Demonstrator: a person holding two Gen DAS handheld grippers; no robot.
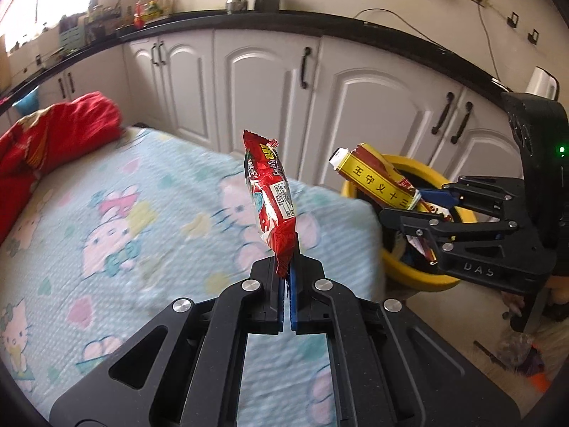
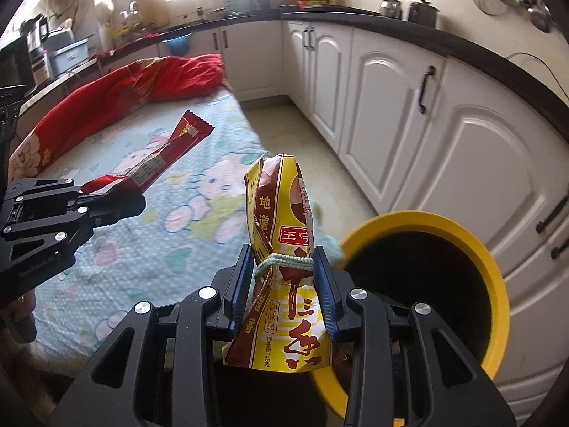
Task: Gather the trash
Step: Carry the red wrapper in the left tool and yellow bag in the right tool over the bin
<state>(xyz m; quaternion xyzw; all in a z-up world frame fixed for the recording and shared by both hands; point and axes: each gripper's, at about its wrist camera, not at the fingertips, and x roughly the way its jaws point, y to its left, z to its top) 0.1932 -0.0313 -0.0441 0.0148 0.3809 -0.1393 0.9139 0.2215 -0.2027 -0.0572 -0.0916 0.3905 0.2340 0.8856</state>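
Observation:
My left gripper (image 1: 288, 267) is shut on the bottom edge of a red snack wrapper (image 1: 272, 192), which stands upright above the bed. The same wrapper (image 2: 163, 156) shows at the left of the right wrist view, held by the left gripper (image 2: 137, 199). My right gripper (image 2: 284, 267) is shut on a crumpled yellow and brown seasoning packet (image 2: 281, 220) tied with a pale string. In the left wrist view that packet (image 1: 377, 176) hangs over the yellow bin (image 1: 419, 277), gripped by the right gripper (image 1: 421, 203). The yellow bin (image 2: 494, 267) stands on the floor by the bed's corner.
A bed with a light blue cartoon sheet (image 1: 124, 213) fills the left side, with a red quilt (image 1: 53, 135) bunched at its far end. White cabinets (image 1: 266, 82) under a black counter line the wall behind. A narrow strip of floor (image 2: 306, 135) runs between bed and cabinets.

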